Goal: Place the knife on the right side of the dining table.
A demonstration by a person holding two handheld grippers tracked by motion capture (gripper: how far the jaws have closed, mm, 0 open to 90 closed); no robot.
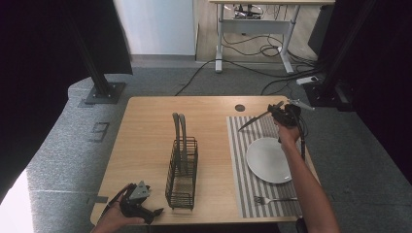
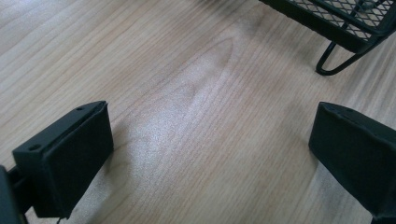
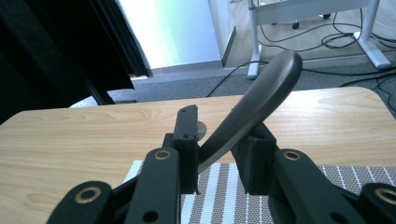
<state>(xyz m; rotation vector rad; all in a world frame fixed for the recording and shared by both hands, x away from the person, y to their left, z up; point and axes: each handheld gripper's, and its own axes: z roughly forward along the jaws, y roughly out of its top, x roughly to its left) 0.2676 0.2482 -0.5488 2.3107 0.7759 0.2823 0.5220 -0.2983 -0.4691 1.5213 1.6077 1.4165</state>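
My right gripper [image 1: 278, 112] hangs above the far end of the striped placemat [image 1: 241, 160], shut on a knife [image 1: 252, 120] that slants out to the left. In the right gripper view the knife [image 3: 261, 98] rises up and to the right from between the pads, and the gripper [image 3: 219, 154] clamps its narrow part. My left gripper [image 1: 148, 200] rests at the table's front left corner, open, just left of the black wire basket [image 1: 182, 179]. Nothing but bare wood lies between the jaws of the left gripper [image 2: 210, 135].
Two grey utensil handles [image 1: 179, 133] stand upright in the basket, whose foot [image 2: 334, 60] is near my left gripper. A white plate [image 1: 268, 159] and a fork [image 1: 274, 199] lie on the placemat. A round grommet [image 1: 240, 108] sits near the table's far edge.
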